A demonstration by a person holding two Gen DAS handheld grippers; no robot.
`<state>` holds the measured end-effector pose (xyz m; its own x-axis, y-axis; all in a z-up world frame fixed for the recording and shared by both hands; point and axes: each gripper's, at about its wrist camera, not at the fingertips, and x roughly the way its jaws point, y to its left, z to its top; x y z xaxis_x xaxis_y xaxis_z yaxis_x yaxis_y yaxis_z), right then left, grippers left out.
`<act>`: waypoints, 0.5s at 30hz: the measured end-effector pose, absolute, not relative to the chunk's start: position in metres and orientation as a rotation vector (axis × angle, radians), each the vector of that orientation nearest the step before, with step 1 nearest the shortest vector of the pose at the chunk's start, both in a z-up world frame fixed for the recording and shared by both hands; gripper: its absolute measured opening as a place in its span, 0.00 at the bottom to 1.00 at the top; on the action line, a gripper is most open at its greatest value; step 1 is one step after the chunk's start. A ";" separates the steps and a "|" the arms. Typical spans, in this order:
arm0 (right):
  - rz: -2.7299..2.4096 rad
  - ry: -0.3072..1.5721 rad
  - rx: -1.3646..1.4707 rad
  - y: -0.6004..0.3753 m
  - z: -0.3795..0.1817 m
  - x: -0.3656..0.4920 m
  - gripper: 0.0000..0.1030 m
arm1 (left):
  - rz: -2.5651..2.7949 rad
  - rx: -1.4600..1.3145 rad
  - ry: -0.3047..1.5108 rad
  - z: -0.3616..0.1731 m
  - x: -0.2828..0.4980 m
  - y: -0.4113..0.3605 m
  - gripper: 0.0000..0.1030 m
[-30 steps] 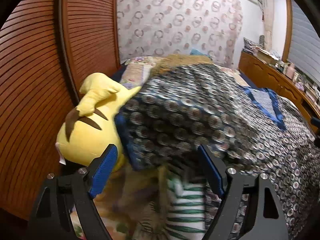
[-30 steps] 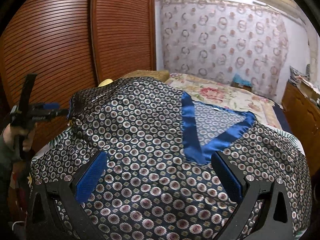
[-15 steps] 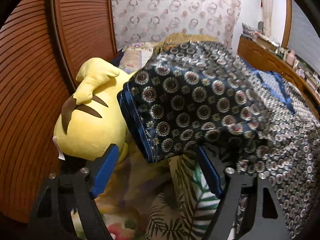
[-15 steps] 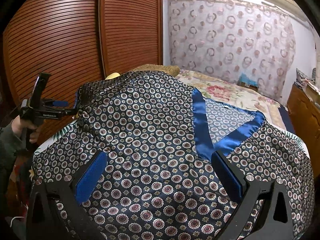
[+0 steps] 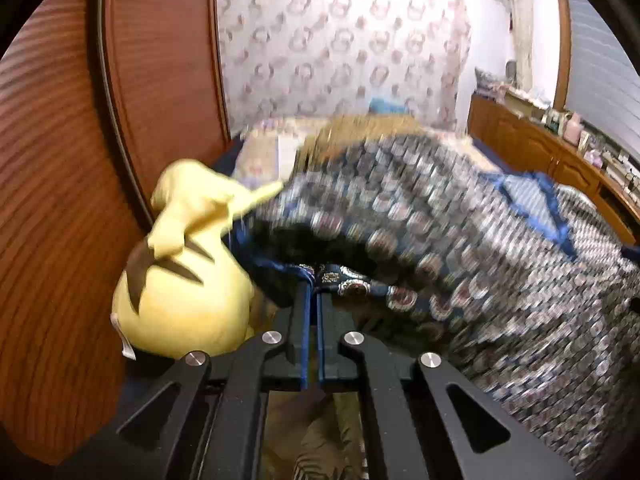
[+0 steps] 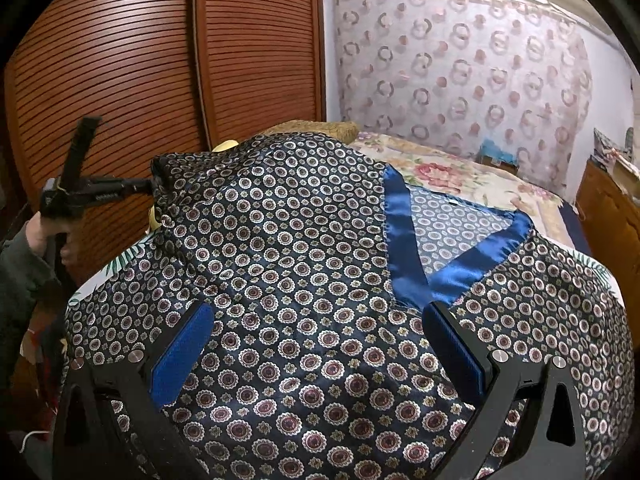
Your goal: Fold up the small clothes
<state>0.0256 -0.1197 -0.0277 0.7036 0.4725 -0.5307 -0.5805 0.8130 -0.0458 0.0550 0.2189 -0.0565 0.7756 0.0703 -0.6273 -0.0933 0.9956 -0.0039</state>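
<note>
A dark navy satin shirt [image 6: 304, 280] with a circle pattern and a bright blue V-neck trim [image 6: 404, 240] lies spread on the bed. My left gripper [image 5: 314, 300] is shut on the shirt's sleeve hem [image 5: 344, 284] and holds it lifted; the cloth there is motion-blurred. In the right wrist view the left gripper [image 6: 148, 186] shows at the far left, pinching the raised sleeve end. My right gripper [image 6: 316, 344] is open and empty, hovering low over the shirt's front, just below the neckline.
A yellow plush toy [image 5: 180, 280] sits left of the sleeve against the wooden slatted wardrobe doors [image 6: 160, 60]. The floral bedspread [image 6: 460, 176] extends behind the shirt. A wooden dresser [image 5: 560, 160] with small items runs along the right. A patterned curtain [image 6: 460, 72] hangs behind.
My left gripper has closed on the sleeve hem; it was open around it before. The sleeve is now lifted and pulled. The right gripper has stayed open over the shirt.
</note>
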 end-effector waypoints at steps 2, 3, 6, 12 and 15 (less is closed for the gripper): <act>0.583 0.523 -0.206 -0.124 -0.027 0.024 1.00 | 0.061 -0.035 0.636 -0.041 0.055 0.212 0.03; 0.581 0.522 -0.202 -0.127 -0.027 0.023 1.00 | 0.044 -0.033 0.614 -0.031 0.056 0.207 0.03; 0.569 0.515 -0.180 -0.136 -0.025 0.022 1.00 | -0.030 -0.006 0.585 -0.012 0.067 0.183 0.03; 0.539 0.503 -0.148 -0.160 -0.022 0.015 1.00 | -0.160 0.039 0.581 -0.004 0.084 0.128 0.03; 0.521 0.502 -0.140 -0.174 -0.024 0.012 1.00 | -0.208 0.038 0.598 -0.006 0.083 0.106 0.03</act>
<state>0.0125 -0.1738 -0.0238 0.7500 0.4414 -0.4926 -0.5086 0.8610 -0.0027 0.0834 0.1059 -0.0059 0.8063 -0.1830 -0.5624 0.2048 0.9785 -0.0248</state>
